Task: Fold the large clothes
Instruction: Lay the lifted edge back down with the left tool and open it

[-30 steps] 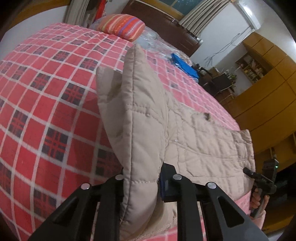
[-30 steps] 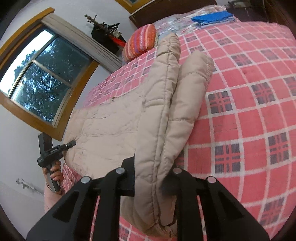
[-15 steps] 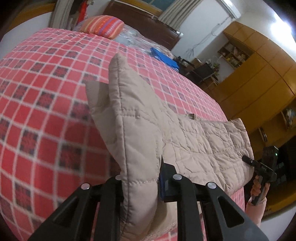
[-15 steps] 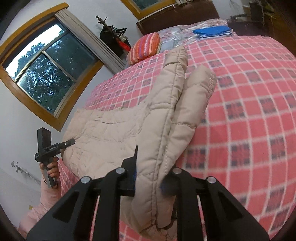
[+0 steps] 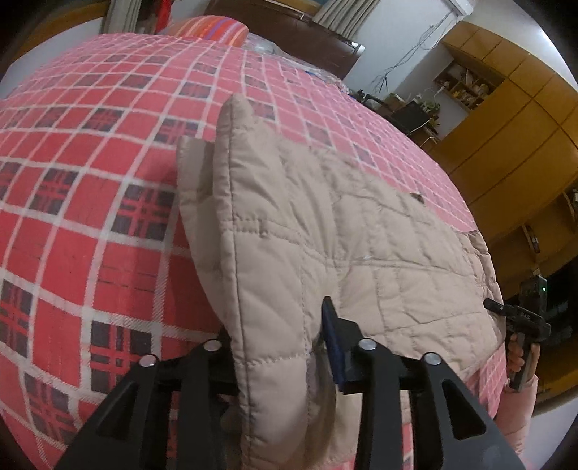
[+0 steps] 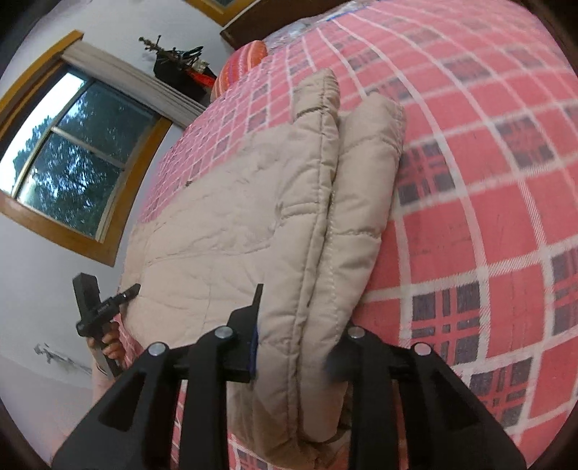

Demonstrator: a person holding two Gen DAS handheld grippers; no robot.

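Observation:
A beige quilted jacket (image 5: pixel 325 235) lies spread on the red plaid bedcover (image 5: pixel 90 188), its near edges doubled into thick folds. My left gripper (image 5: pixel 278 347) is shut on the left fold, which stands up as a ridge between the fingers. In the right wrist view the jacket (image 6: pixel 234 224) runs off to the left, and my right gripper (image 6: pixel 296 347) is shut on its stacked right fold. Each view catches the other gripper at the jacket's far edge, held in a hand: the right gripper (image 5: pixel 520 318) and the left gripper (image 6: pixel 104 311).
A striped orange pillow (image 5: pixel 213 30) sits at the head of the bed by a dark headboard. Wooden wardrobes (image 5: pixel 505 126) and a chair (image 5: pixel 412 115) stand to the right of the bed. A window (image 6: pixel 72 152) is on the left wall. The bedcover (image 6: pixel 487 180) stretches beyond the jacket.
Both grippers have come down toward the bed with their folds still held. The jacket lies flatter and fills more of each view. The blue item near the headboard has slipped out of sight.

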